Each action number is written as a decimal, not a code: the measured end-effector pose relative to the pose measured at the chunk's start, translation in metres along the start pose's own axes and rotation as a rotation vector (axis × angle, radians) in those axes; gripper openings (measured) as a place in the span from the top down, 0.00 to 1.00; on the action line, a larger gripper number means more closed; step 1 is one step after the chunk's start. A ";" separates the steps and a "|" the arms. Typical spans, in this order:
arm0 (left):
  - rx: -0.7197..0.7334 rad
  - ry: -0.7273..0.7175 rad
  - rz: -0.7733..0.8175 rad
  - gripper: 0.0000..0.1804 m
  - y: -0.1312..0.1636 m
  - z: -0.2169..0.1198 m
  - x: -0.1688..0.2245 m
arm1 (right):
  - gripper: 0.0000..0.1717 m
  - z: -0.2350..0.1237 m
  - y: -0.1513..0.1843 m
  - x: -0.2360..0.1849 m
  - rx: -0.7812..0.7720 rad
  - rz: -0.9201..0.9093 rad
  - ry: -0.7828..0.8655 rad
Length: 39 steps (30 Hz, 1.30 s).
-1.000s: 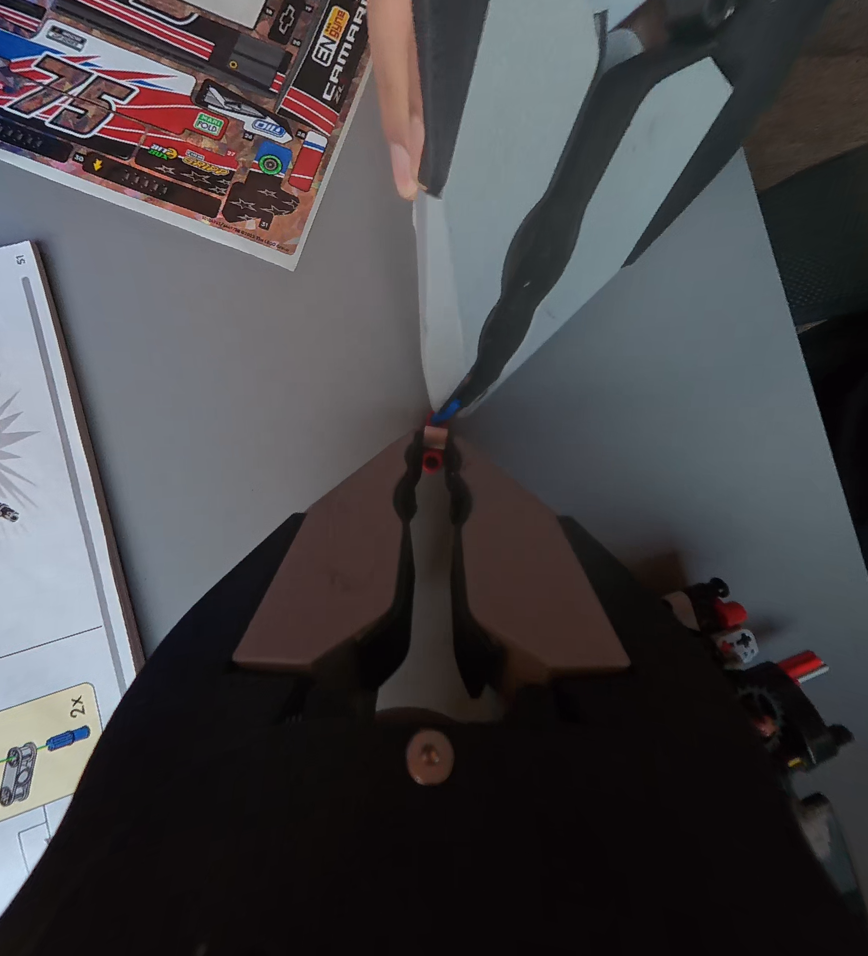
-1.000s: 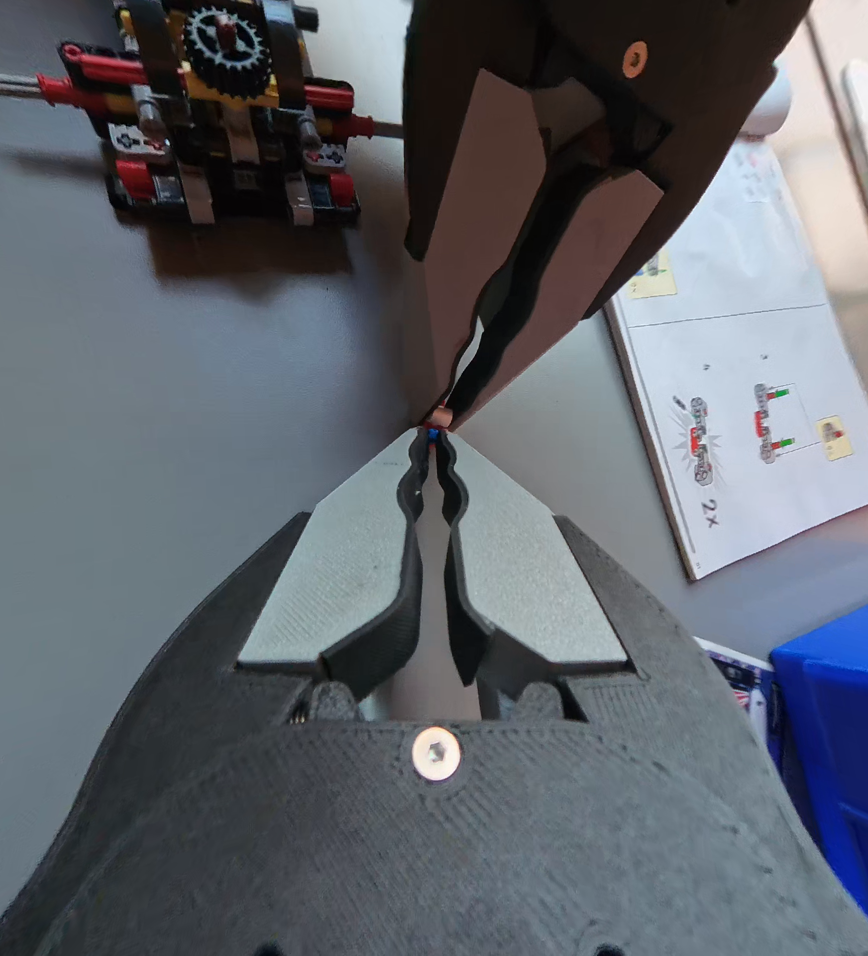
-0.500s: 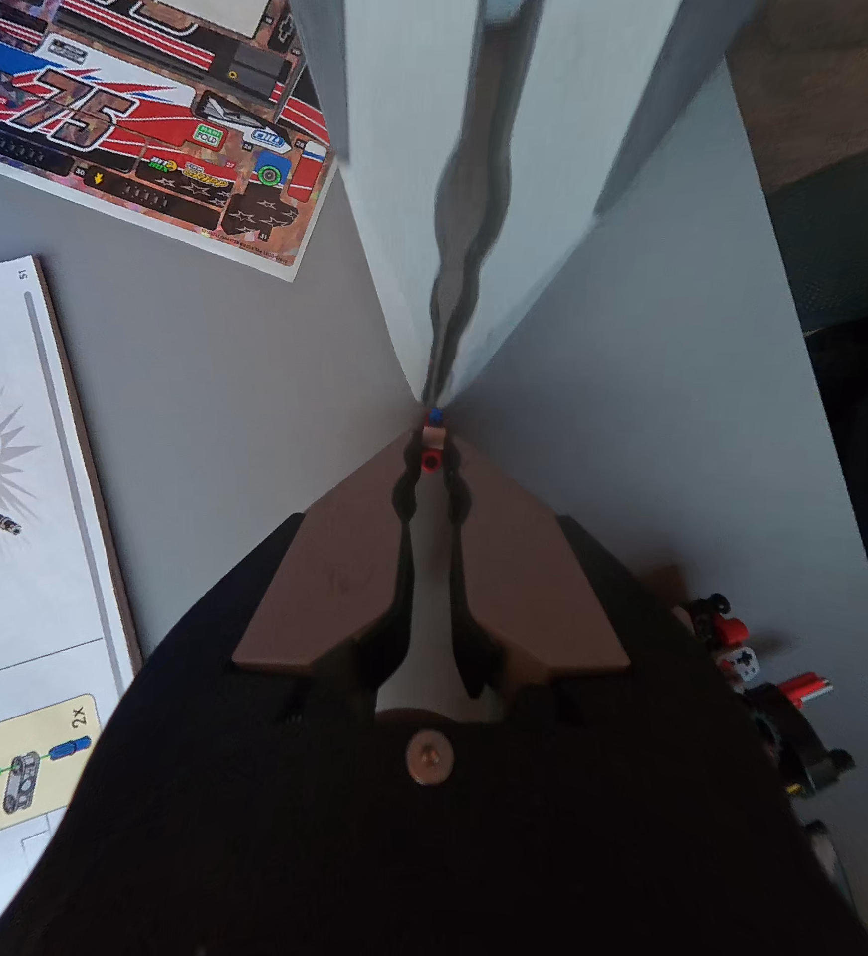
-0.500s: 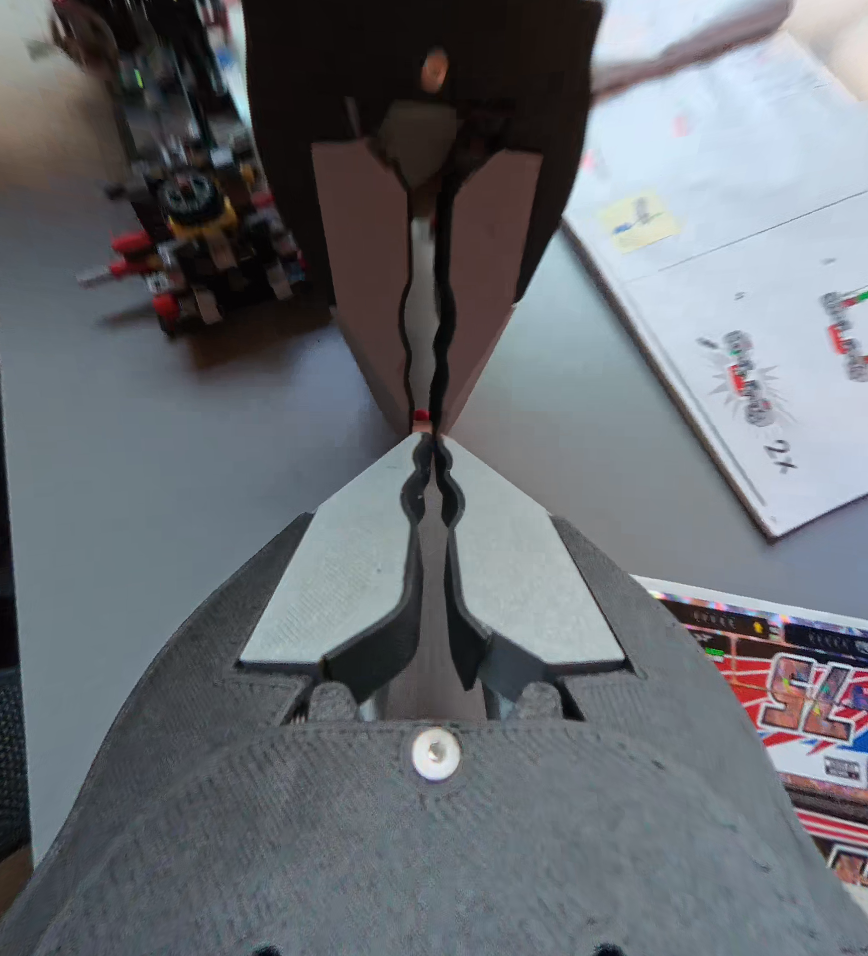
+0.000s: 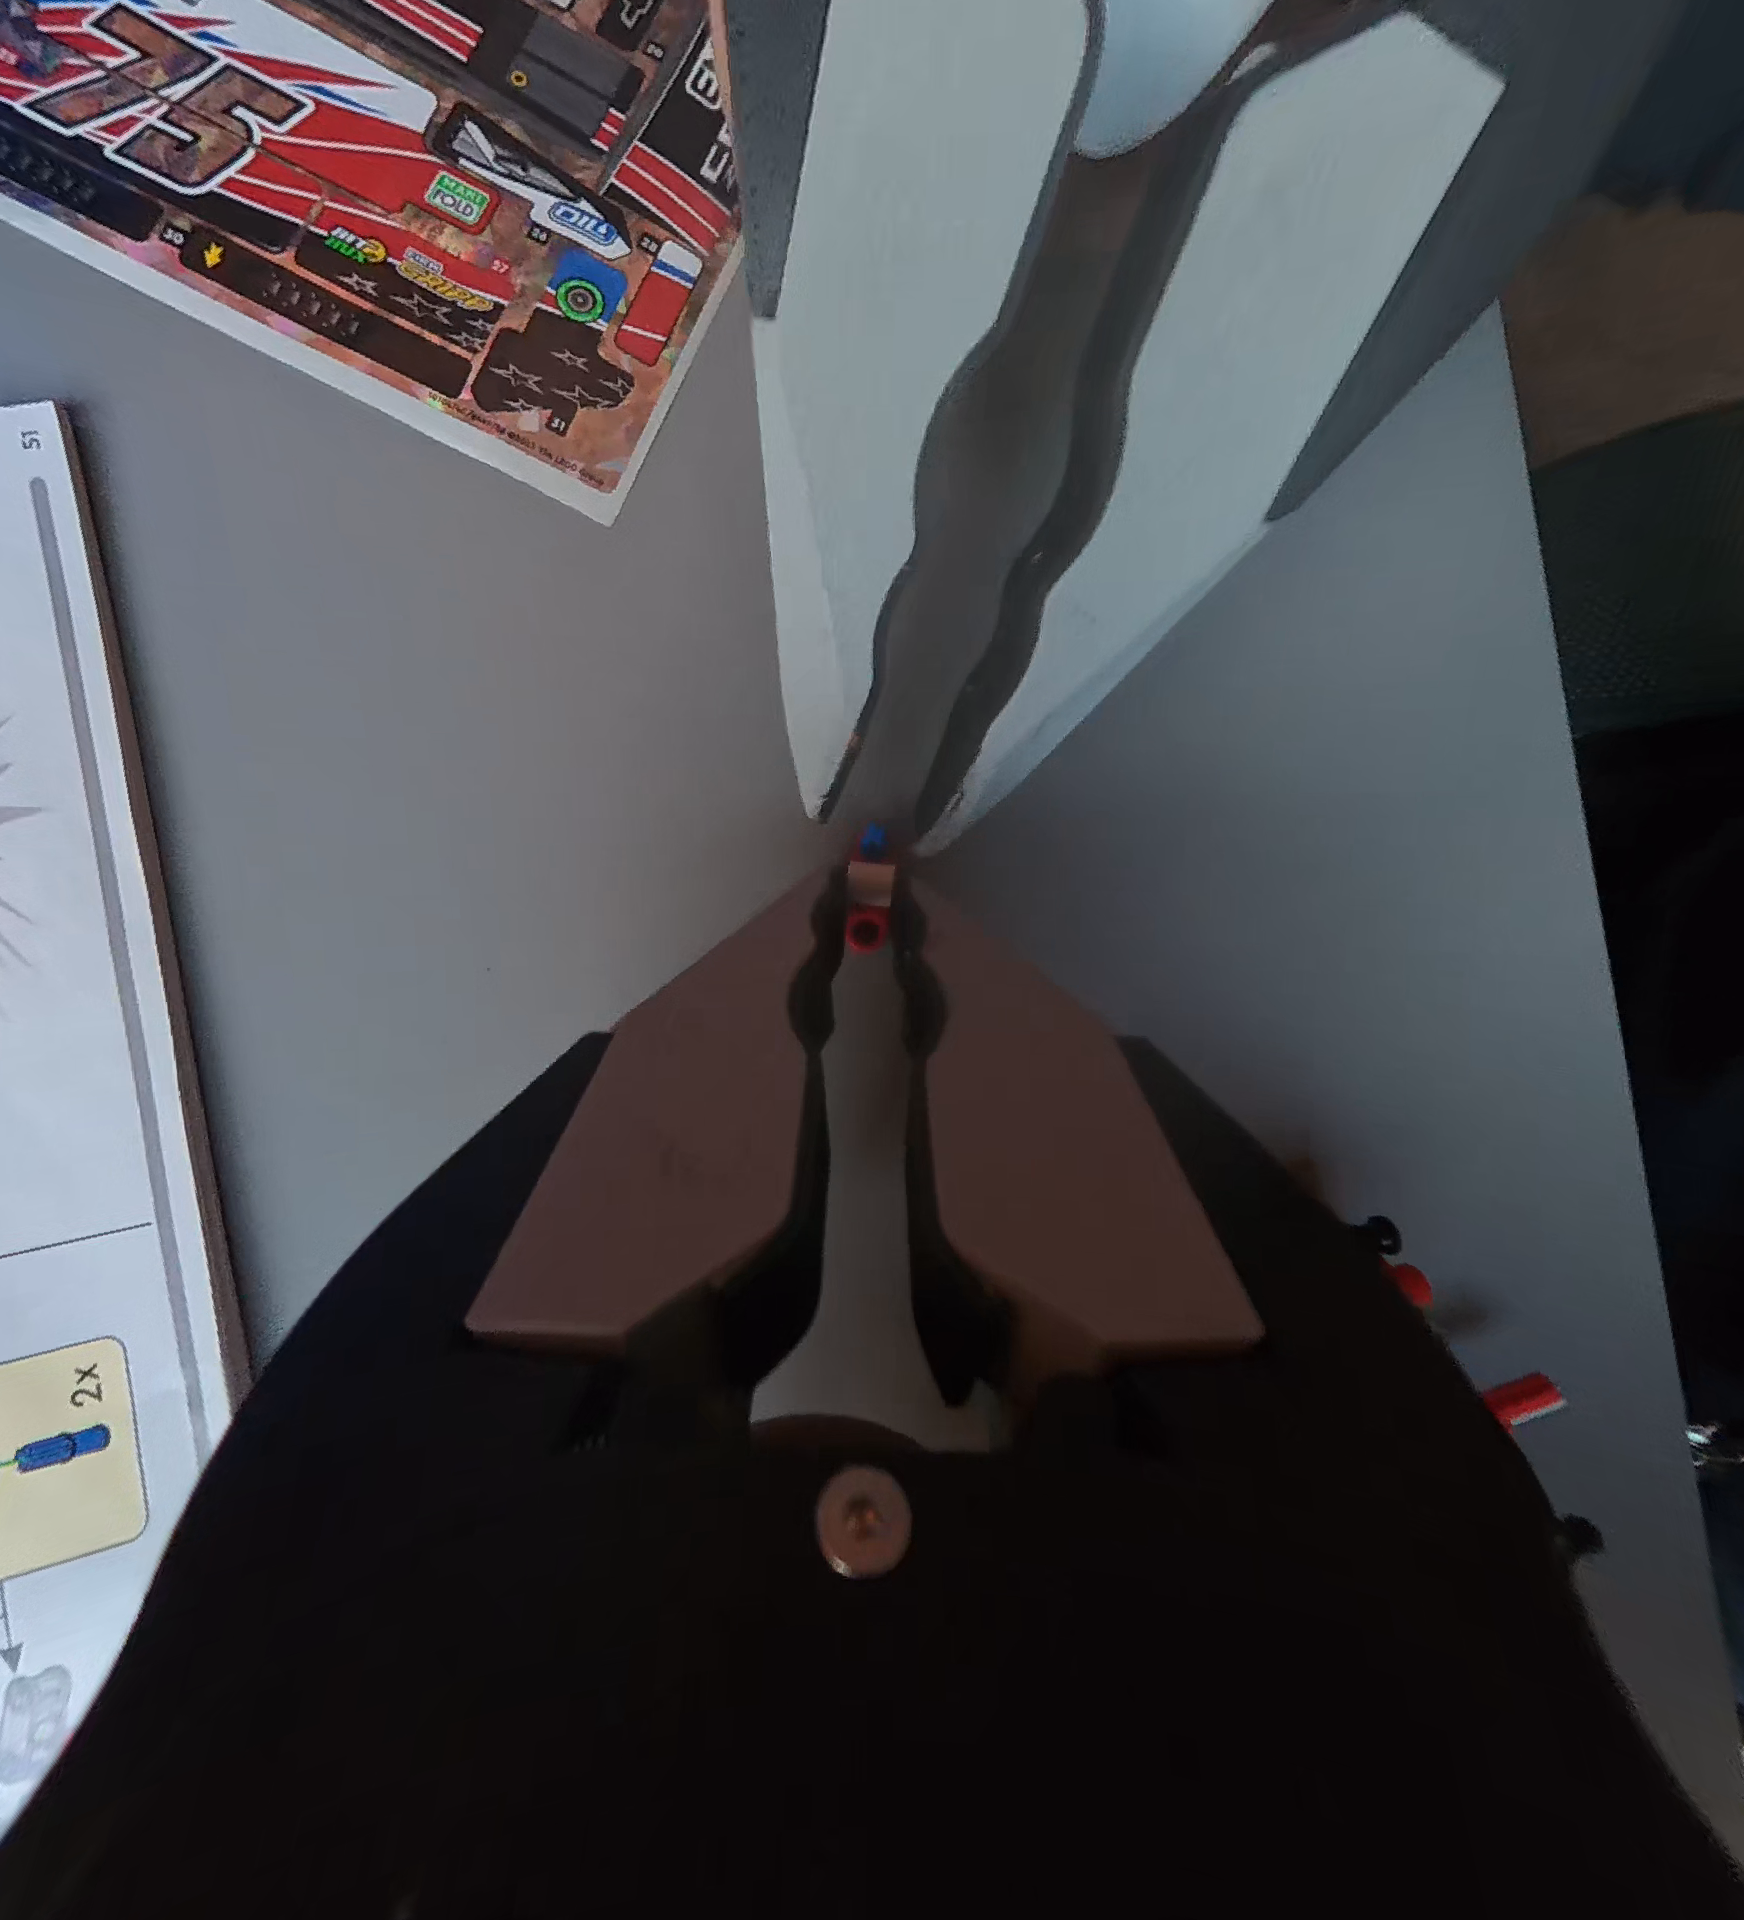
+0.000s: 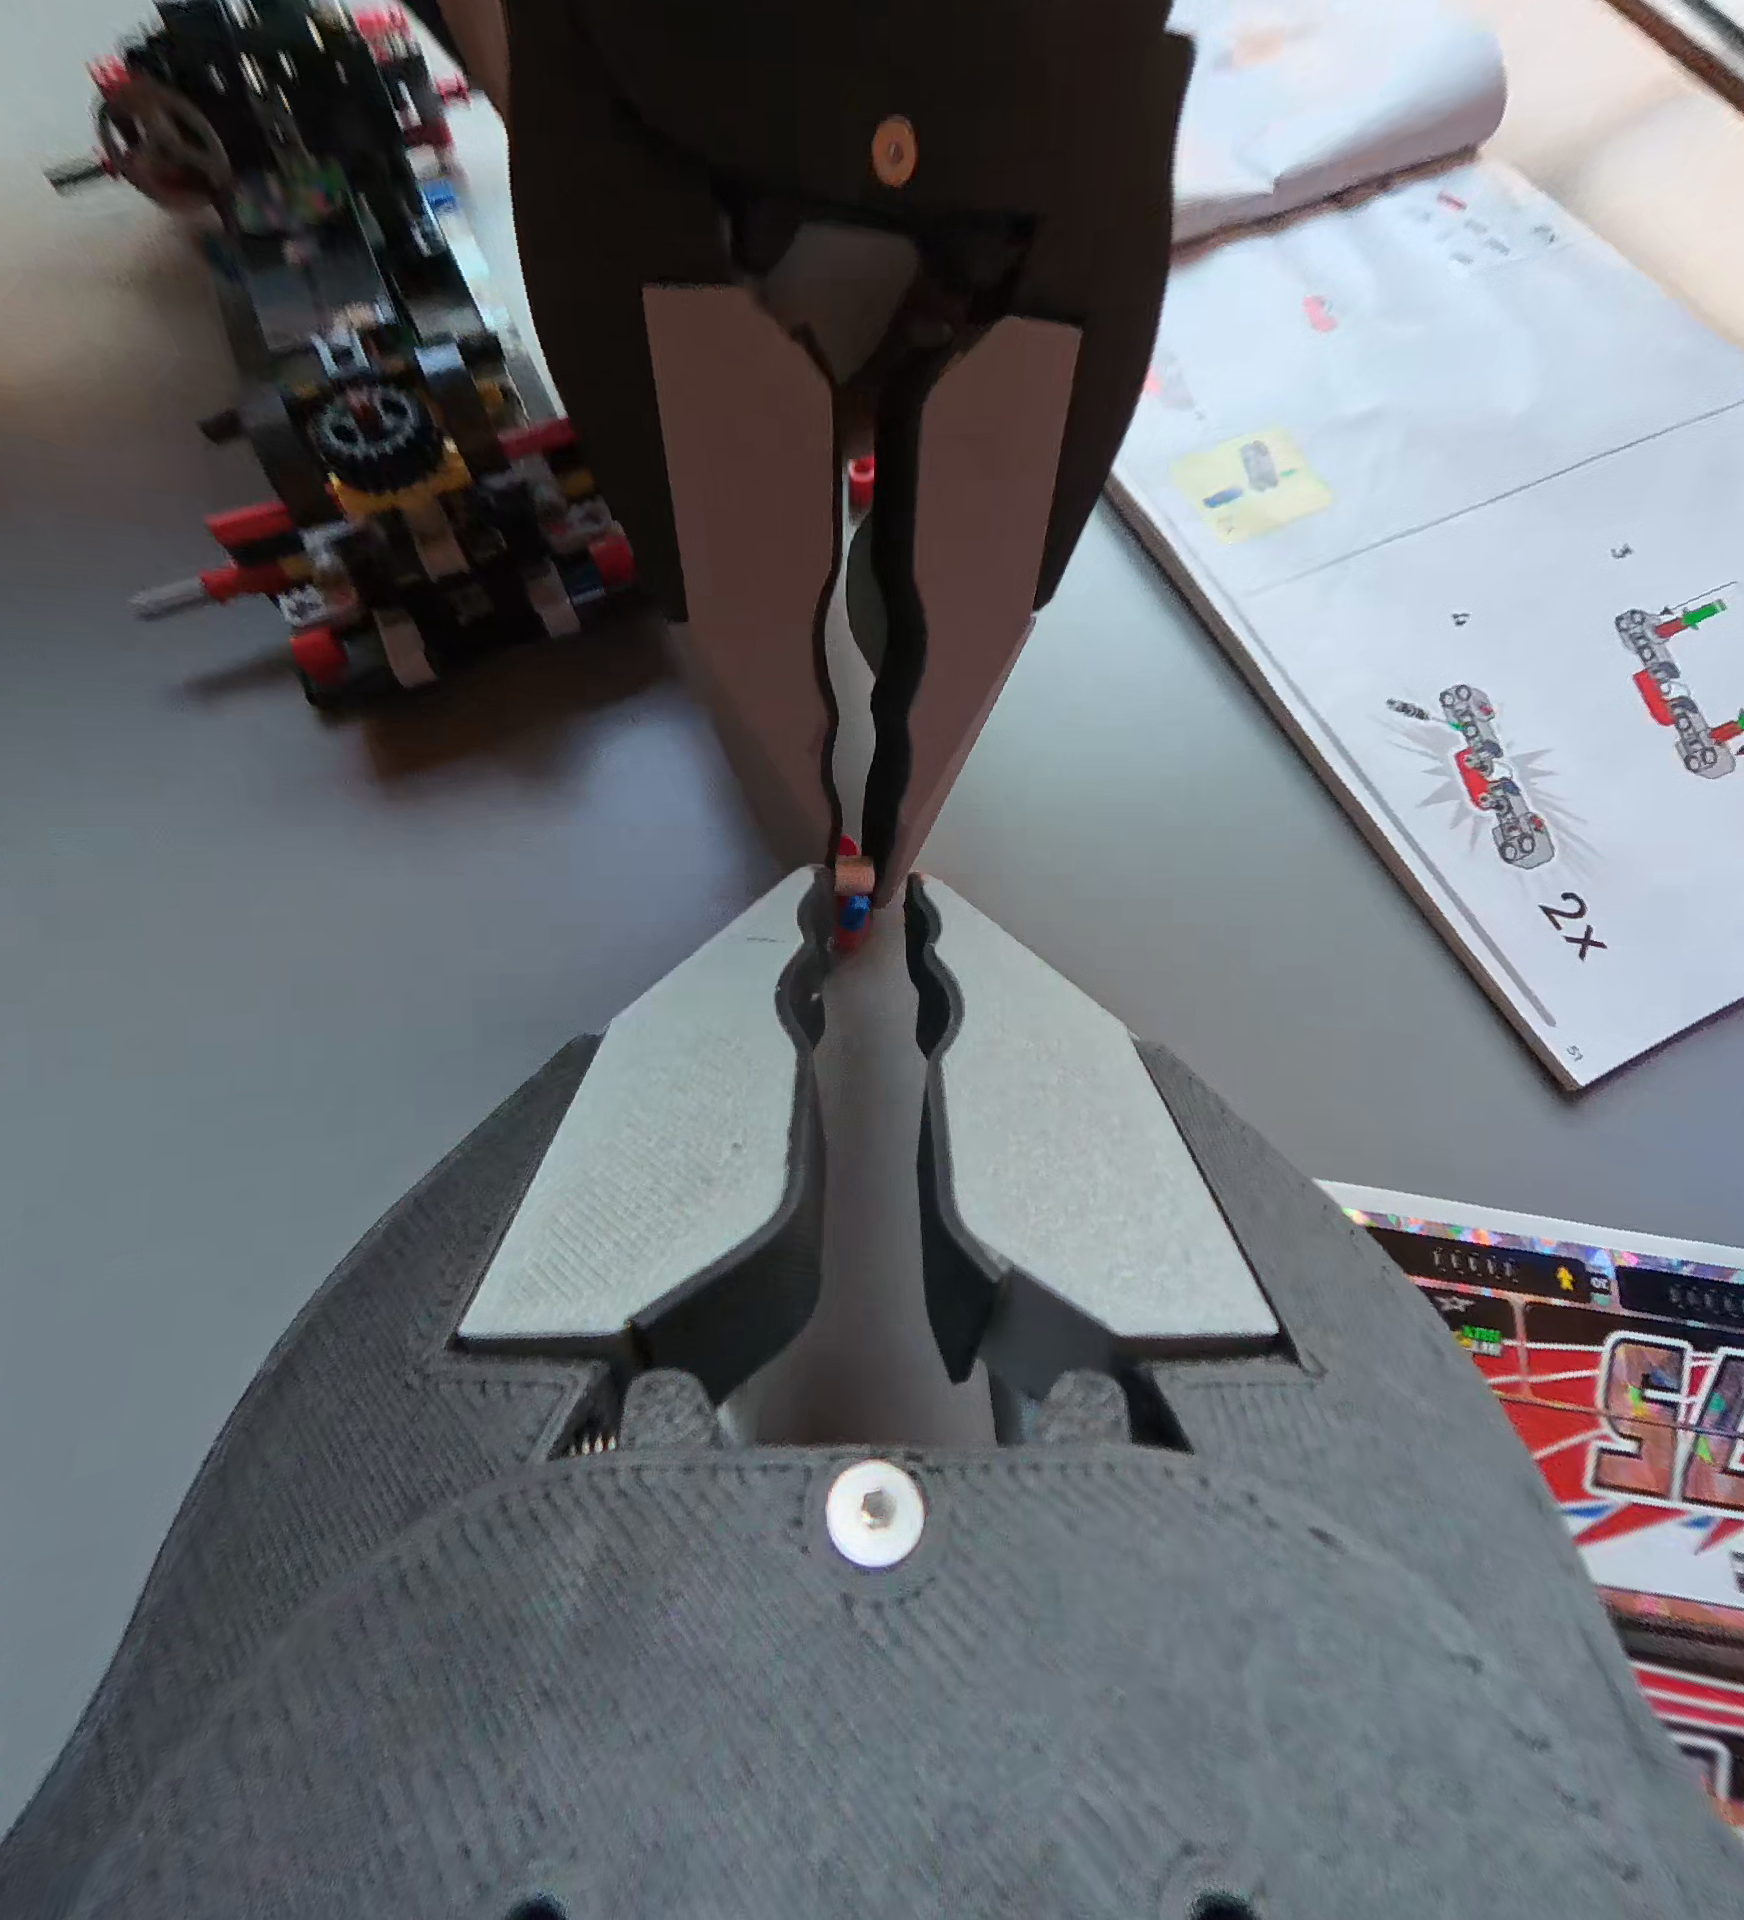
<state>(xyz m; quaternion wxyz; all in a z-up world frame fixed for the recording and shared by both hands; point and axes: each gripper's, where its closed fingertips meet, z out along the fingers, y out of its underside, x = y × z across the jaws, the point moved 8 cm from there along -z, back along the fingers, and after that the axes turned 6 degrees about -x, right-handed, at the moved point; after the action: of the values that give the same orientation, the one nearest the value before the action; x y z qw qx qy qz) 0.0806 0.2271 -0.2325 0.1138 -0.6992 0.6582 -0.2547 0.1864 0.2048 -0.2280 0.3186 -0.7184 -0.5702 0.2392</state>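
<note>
My left gripper [image 5: 870, 896] is shut on a small brick piece [image 5: 869, 883] with a tan sleeve, a red end and a blue pin [image 5: 874, 837] sticking out of its far side. My right gripper [image 6: 857, 906] meets it tip to tip above the grey table [image 6: 432, 935]. Its jaws stand apart. The blue pin [image 6: 854, 914] and red end lie between them, close to the left finger [image 6: 808, 914] and clear of the right one. The left gripper also shows in the right wrist view [image 6: 855, 857], and the right gripper in the left wrist view [image 5: 873, 816].
A part-built black, red and yellow brick car [image 6: 400, 499] stands at the far left. An open instruction booklet [image 6: 1470, 520] lies to the right, also in the left wrist view [image 5: 16, 935]. A sticker sheet [image 6: 1678, 1455] lies near the right gripper, also in the left wrist view [image 5: 328, 208]. Both grippers' tips are close together, under 4 cm apart.
My right gripper was shut on the blue pin's tip and has now opened its jaws. It swung round to face the left gripper. The left gripper kept its hold on the small piece.
</note>
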 end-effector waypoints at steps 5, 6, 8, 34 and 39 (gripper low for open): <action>-0.023 0.008 -0.030 0.83 0.001 -0.005 0.001 | 0.94 -0.002 0.004 -0.002 0.036 0.018 0.009; -0.034 0.002 -0.039 0.81 0.001 -0.007 0.000 | 0.95 -0.003 0.004 -0.003 0.041 0.015 0.022; -0.037 0.000 -0.067 0.77 0.003 -0.011 -0.001 | 0.95 -0.005 0.006 -0.004 0.041 0.016 0.045; -0.113 -0.104 -0.078 0.85 0.026 -0.023 0.004 | 0.91 0.030 -0.011 0.001 -0.100 0.083 -0.002; -0.111 -0.126 -0.080 0.90 0.020 -0.019 0.003 | 0.94 0.032 -0.012 -0.004 -0.106 0.018 0.055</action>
<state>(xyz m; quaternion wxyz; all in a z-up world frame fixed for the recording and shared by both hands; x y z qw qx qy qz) 0.0537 0.2254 -0.2259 0.1058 -0.7447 0.6345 -0.1778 0.1554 0.2087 -0.2413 0.2935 -0.7456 -0.5667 0.1920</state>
